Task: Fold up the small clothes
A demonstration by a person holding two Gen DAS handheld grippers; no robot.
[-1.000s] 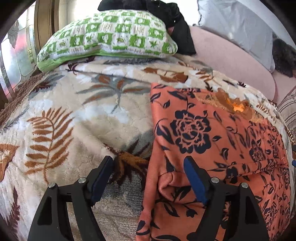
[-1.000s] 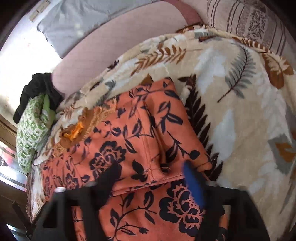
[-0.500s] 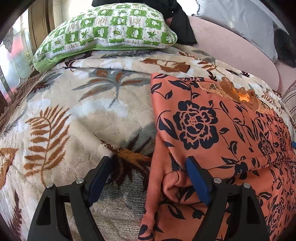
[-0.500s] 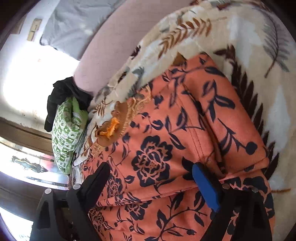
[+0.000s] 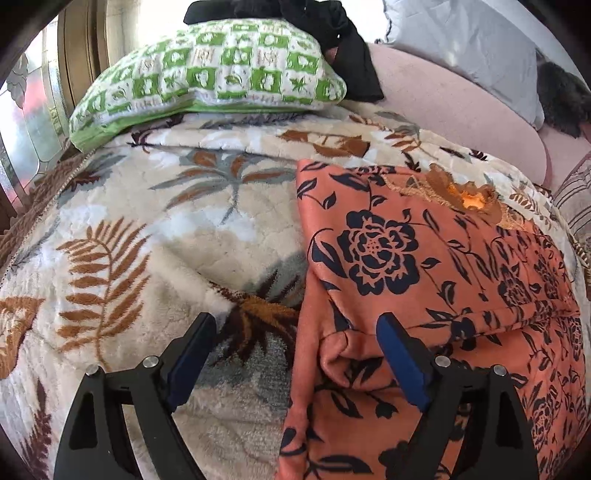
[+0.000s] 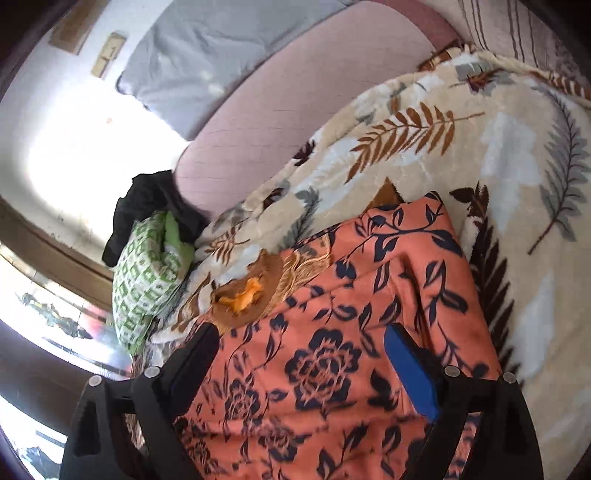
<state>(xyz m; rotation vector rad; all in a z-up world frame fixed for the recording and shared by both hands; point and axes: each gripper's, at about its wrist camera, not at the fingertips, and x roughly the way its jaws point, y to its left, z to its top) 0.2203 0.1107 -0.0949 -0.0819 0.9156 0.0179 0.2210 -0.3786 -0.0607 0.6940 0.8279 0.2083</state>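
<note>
Support surface is a bed covered by a plush cream blanket (image 5: 155, 236) printed with brown and grey fern leaves. Directly on the blanket: an orange garment with a dark navy floral print (image 5: 424, 266), lying flat with a folded section on top and a gold-brown embroidered neckline toward the far side; a green-and-white checked pillow (image 5: 207, 74) at the far end, with a black cloth (image 5: 332, 22) draped over it. A pink padded headboard (image 6: 295, 110) borders the bed, with a grey pillow (image 6: 221, 48) leaning against it.
</note>
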